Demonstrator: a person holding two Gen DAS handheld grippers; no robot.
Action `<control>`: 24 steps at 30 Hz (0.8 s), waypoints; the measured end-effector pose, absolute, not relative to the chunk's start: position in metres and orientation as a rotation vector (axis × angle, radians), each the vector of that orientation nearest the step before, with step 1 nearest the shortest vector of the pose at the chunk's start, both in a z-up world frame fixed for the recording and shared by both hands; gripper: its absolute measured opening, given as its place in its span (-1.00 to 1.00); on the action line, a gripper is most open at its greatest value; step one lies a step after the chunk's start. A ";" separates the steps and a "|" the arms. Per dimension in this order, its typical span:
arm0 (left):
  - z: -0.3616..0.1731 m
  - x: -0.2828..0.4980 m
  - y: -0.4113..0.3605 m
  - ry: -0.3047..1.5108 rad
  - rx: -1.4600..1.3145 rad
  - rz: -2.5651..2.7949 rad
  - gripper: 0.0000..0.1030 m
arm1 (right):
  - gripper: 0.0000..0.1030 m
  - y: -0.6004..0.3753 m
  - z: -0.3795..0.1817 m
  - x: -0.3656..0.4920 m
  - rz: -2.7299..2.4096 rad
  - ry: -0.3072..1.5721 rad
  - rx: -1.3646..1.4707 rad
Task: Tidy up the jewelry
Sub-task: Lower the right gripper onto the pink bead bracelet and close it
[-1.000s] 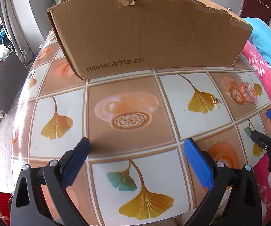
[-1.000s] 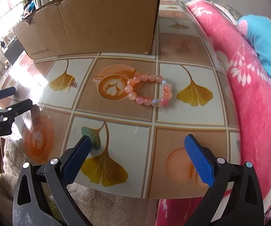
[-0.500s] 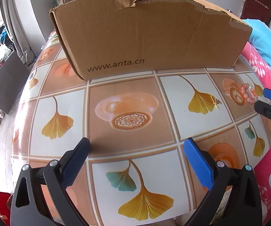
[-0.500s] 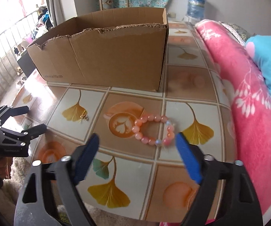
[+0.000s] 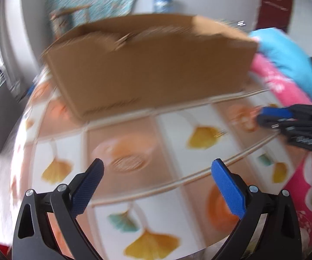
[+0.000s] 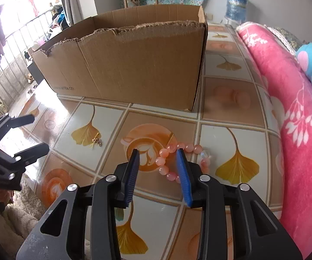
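Bracelet: pink bead bracelet [image 6: 178, 160] lies flat on the desk [image 6: 231, 117], on the border of a coffee-cup tile and a ginkgo-leaf tile, in front of the cardboard box's near right corner and apart from it.
Right hand-held gripper: right hand-held gripper [image 6: 158, 173] points down at the bracelet; its blue jaws have just been closing and stand narrowly apart, with the left part of the bead loop seen between them. The right pad [image 6: 183, 173] covers some beads in this view; whether either pad presses on a bead I cannot tell, and the loop looks flat on the desk.
Left hand-held gripper: left hand-held gripper [image 5: 157, 186] hangs over the desk with its jaws wide apart and nothing between them; its view is blurred.
Small gold piece: small gold piece [image 6: 97, 141] lies on a yellow leaf tile, left of the bracelet and well apart from it; too small to say what kind of jewelry it is.
Cardboard box: cardboard box [image 6: 134, 65] stands open-topped on the desk behind both pieces, its top edge torn.
Blanket: pink flowered blanket [image 6: 290, 112] runs along the desk's right side.
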State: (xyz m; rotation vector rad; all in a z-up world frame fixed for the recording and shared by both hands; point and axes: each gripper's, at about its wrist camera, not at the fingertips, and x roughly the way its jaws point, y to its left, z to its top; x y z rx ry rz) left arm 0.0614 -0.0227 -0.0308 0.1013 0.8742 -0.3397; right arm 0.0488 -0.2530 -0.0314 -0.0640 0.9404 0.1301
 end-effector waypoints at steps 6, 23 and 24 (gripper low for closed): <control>-0.031 0.068 -0.059 0.846 0.135 -0.506 0.77 | -0.59 -0.262 -0.036 0.053 0.146 0.954 -0.037; -0.044 0.087 -0.094 0.911 0.215 -0.570 -0.41 | -0.78 -0.273 -0.041 0.051 0.187 0.932 0.014; -0.044 0.087 -0.095 0.910 0.230 -0.568 -0.43 | -0.78 -0.274 -0.041 0.051 0.188 0.930 0.016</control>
